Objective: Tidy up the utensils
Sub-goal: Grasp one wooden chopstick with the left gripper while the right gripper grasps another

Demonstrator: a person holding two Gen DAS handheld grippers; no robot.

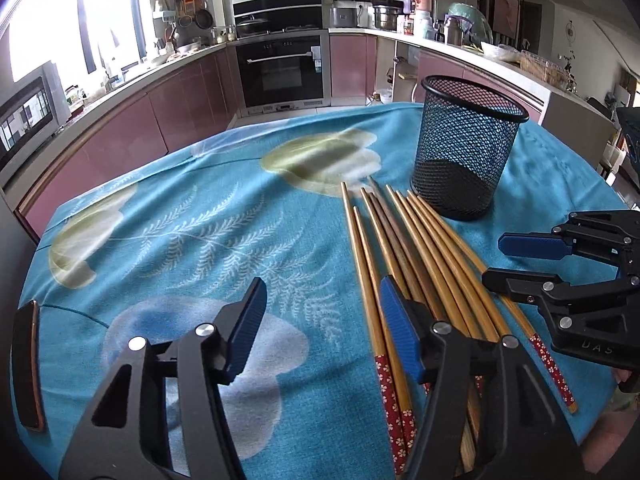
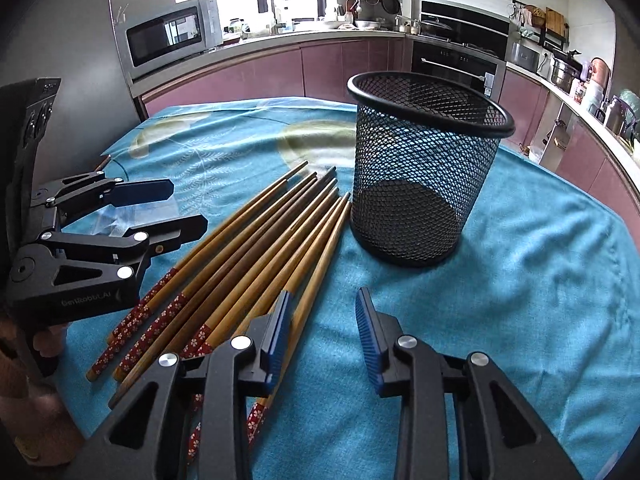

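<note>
Chopsticks [image 2: 256, 248] lie bundled on my blue-clothed counter [image 1: 168, 216], tips just beside the upright mesh cup [image 2: 424, 168] (nothing inside it). My left tool [image 1: 320, 332] hangs with jaws apart, gripping nothing — one pad over the sticks. My right tool [image 2: 324, 332] likewise stands apart, beside the bundle.

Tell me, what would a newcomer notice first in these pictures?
A fan of long wooden chopsticks with red flowered ends lies on the turquoise printed tablecloth. Just beyond their tips stands an empty black wire-mesh cup, upright. Two black grippers with blue pads hover over the chopsticks.
</note>
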